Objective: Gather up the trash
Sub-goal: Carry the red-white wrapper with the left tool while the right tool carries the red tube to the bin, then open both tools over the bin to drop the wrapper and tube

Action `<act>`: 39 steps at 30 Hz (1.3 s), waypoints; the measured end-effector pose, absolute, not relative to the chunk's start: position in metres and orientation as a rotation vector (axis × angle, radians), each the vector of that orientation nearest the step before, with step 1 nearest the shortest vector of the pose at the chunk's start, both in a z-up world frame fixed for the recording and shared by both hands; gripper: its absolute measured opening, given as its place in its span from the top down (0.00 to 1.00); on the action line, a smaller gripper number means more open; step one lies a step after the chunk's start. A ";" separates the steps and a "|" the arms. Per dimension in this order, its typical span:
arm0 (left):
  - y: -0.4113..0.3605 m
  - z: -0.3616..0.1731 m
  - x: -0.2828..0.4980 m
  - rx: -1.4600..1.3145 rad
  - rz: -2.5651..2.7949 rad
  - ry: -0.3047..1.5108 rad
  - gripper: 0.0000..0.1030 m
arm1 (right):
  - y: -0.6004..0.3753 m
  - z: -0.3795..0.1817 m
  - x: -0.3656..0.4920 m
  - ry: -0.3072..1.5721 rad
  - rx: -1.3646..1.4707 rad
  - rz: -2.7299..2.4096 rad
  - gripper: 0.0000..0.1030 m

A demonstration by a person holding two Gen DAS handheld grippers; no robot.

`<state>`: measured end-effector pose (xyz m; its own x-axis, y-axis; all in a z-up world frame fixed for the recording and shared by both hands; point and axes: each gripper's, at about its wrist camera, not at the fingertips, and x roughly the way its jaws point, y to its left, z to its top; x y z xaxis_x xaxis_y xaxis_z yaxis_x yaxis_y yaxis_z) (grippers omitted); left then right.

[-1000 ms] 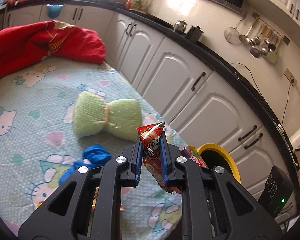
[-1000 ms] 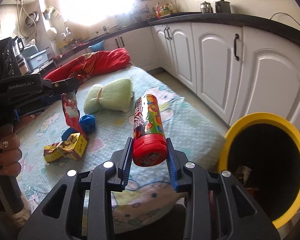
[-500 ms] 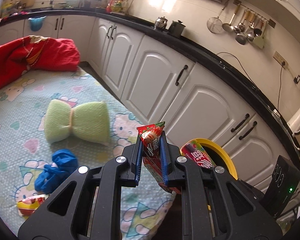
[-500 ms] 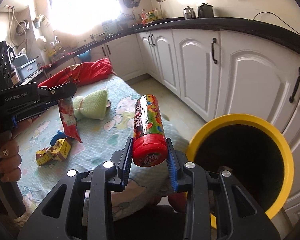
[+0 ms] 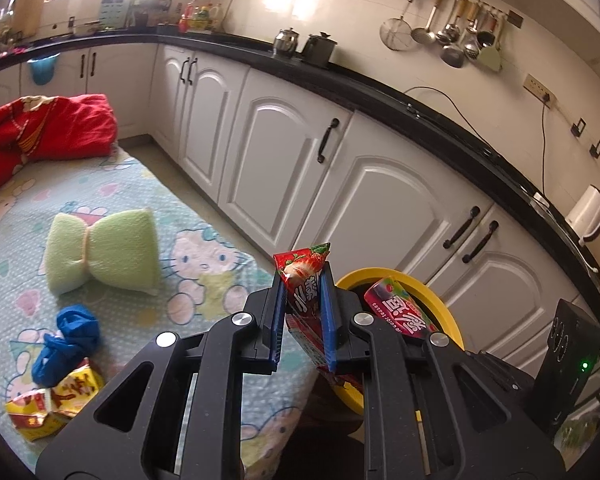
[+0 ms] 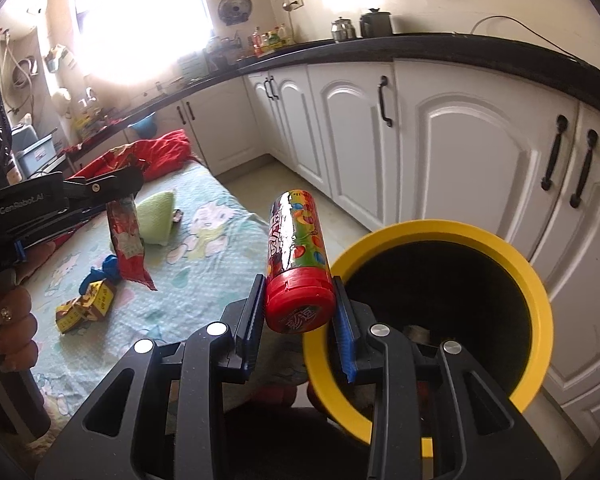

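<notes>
Carrying the candy tube clamped in your right gripper, move toward 3 o'clock over the yellow bin before releasing; left gripper clenches the red wrapper

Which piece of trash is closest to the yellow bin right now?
The candy tube in the right claw, beside the bin's rim; the red wrapper hangs farther left.

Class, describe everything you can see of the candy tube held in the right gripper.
The candy tube is a glossy cylinder, apparently plastic, with a printed wrap of coloured sweets on red and green. Its red cap, bearing lettering, faces the camera; the body points away and up, leaning slightly left. The right gripper has its jaws shut on the cap end, blue pads pressing both sides. It hangs in the air beside the yellow rim of the bin, not yet over the opening. Nothing else touches it.
</notes>
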<state>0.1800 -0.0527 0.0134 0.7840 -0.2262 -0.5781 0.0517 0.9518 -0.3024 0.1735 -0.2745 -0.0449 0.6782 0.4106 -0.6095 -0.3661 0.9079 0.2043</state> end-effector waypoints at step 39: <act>-0.152 -0.028 0.199 -0.166 -0.308 0.722 0.90 | -0.368 -0.085 0.181 0.767 0.178 0.250 0.71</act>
